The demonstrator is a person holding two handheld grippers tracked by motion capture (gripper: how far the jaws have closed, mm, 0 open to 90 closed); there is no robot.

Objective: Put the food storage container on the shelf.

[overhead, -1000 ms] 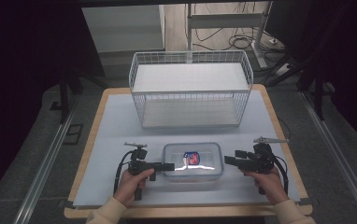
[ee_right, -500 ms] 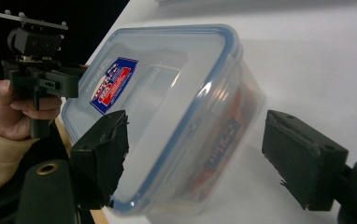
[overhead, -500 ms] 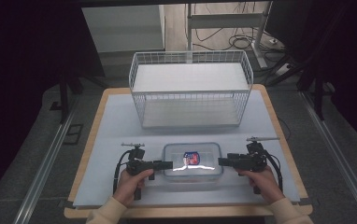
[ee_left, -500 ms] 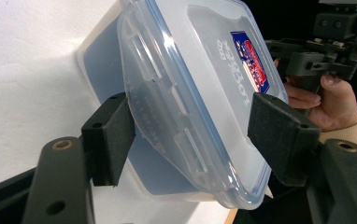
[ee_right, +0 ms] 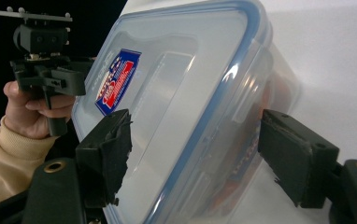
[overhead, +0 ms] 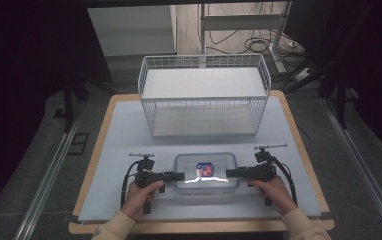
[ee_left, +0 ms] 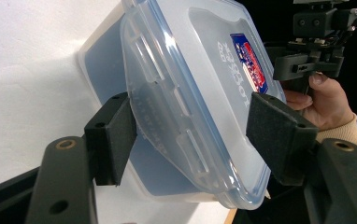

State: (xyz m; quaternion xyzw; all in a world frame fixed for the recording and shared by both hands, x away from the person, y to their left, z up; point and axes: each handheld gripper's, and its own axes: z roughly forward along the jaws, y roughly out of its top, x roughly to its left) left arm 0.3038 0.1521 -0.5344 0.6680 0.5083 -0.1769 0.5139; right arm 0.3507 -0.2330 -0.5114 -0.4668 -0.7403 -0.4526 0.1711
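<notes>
A clear box [overhead: 206,171] with a blue-sealed lid is lying flat at lower centre of the high view, its long axis running left to right across the frame and its label [overhead: 205,168] facing up. The box is resting on a white mat [overhead: 119,145], below a wire basket [overhead: 204,95] at upper centre. The left gripper [overhead: 178,175] is meeting the box's left end, its jaws standing wide with the pads [ee_left: 113,135] straddling the lid edge; actual contact cannot be told. The right gripper [overhead: 232,173] is meeting the right end, jaws likewise wide around the lid rim. In each gripper view the opposite hand [ee_left: 319,100] is showing beyond the box. Each hand [overhead: 139,195] is entering from the bottom of the frame.
</notes>
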